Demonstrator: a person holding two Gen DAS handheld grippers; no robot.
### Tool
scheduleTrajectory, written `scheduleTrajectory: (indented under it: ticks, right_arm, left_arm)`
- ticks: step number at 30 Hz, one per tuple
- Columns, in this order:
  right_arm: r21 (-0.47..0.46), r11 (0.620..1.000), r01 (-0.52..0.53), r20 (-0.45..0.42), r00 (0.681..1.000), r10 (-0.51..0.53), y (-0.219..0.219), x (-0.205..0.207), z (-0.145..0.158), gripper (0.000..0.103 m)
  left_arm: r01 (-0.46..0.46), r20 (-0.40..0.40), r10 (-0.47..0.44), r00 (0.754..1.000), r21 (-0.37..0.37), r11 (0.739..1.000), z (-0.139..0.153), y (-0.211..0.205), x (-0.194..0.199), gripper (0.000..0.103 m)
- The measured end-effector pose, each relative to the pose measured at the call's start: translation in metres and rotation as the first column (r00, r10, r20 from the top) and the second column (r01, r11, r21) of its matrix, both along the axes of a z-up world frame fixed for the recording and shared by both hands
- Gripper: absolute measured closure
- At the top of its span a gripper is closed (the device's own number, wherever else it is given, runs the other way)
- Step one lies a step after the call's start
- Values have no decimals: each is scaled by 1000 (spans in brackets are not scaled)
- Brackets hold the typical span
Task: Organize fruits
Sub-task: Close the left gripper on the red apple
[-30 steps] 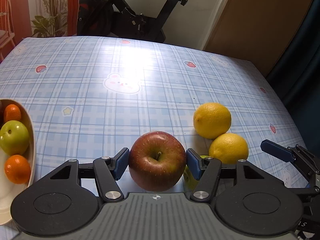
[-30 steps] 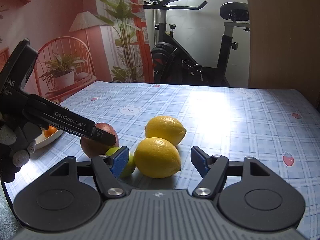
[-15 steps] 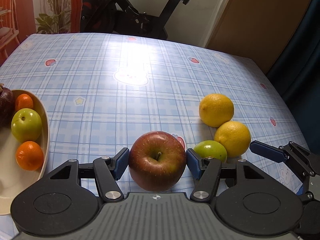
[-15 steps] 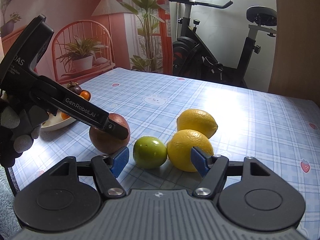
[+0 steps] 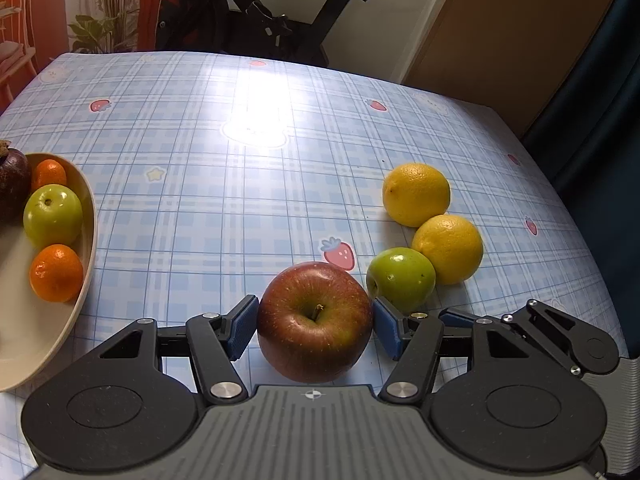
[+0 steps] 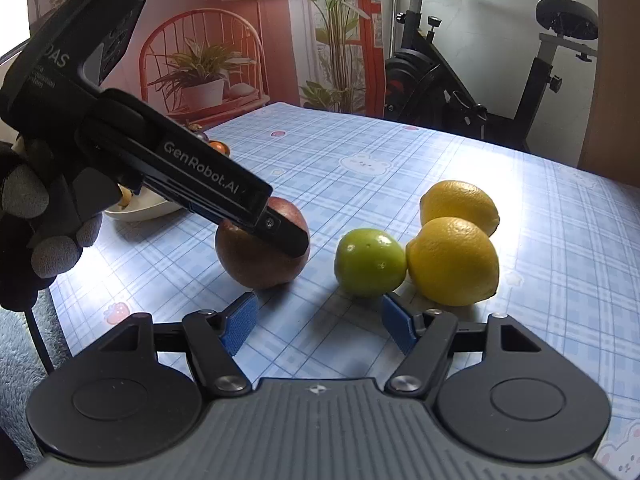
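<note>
My left gripper (image 5: 315, 326) is shut on a red apple (image 5: 315, 322), which shows in the right wrist view (image 6: 256, 258) just above the blue checked tablecloth. A small green apple (image 5: 401, 278) and two lemons (image 5: 447, 249) (image 5: 416, 194) lie to its right. My right gripper (image 6: 318, 326) is open and empty, just short of the green apple (image 6: 370, 262) and the near lemon (image 6: 454, 260). A cream bowl (image 5: 86, 248) at the left holds a green apple (image 5: 53, 216), two oranges and a dark mangosteen.
The table's right edge (image 5: 592, 248) falls away beside a dark curtain. An exercise bike (image 6: 472, 80) stands beyond the far edge. A gloved hand (image 6: 36, 236) holds the left gripper. A grey rug (image 6: 24, 344) lies below the near-left corner.
The left gripper has carried the red apple left, away from the lemons and toward the bowl, uncovering the green apple. The right gripper has drawn back and turned from the near lemon toward the green apple.
</note>
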State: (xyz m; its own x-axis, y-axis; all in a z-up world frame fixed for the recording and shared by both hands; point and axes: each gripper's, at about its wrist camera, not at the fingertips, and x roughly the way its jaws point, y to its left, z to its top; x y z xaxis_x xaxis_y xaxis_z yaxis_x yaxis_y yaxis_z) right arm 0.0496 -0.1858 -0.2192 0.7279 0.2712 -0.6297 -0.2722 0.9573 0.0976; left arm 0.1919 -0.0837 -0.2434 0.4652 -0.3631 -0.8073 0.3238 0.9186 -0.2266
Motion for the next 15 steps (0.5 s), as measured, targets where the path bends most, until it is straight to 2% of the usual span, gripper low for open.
scheduleTrajectory:
  ticks: [15]
  right_arm:
    - [40, 998, -45, -21, 999, 46, 11, 13, -10, 32]
  left_arm:
    - [36, -19, -37, 999, -52, 998, 5, 2, -12, 40]
